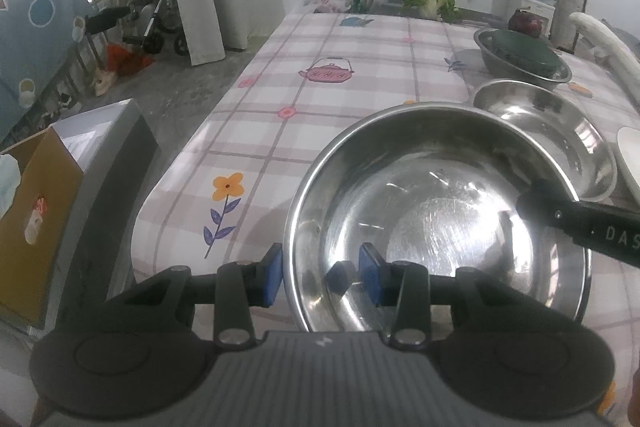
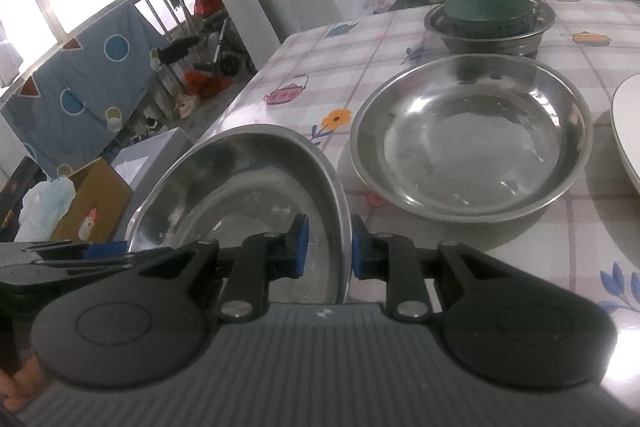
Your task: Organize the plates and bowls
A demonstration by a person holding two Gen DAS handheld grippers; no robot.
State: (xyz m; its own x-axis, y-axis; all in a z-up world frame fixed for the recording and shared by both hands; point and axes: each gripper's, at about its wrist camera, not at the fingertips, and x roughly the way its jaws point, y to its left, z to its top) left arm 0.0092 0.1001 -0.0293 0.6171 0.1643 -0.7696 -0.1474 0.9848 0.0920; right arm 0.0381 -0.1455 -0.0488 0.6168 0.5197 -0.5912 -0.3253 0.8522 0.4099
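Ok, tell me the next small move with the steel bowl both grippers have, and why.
Probably carry the near steel bowl over the empty steel bowl beside it and lower it in. The left gripper and right gripper each straddle its rim on opposite sides, and the neighbour is a similar open bowl, so nesting looks like the tidy step.

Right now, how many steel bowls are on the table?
3: near bowl held at the table's edge, empty bowl just behind it, far bowl holding a green dish. Others may be out of view.
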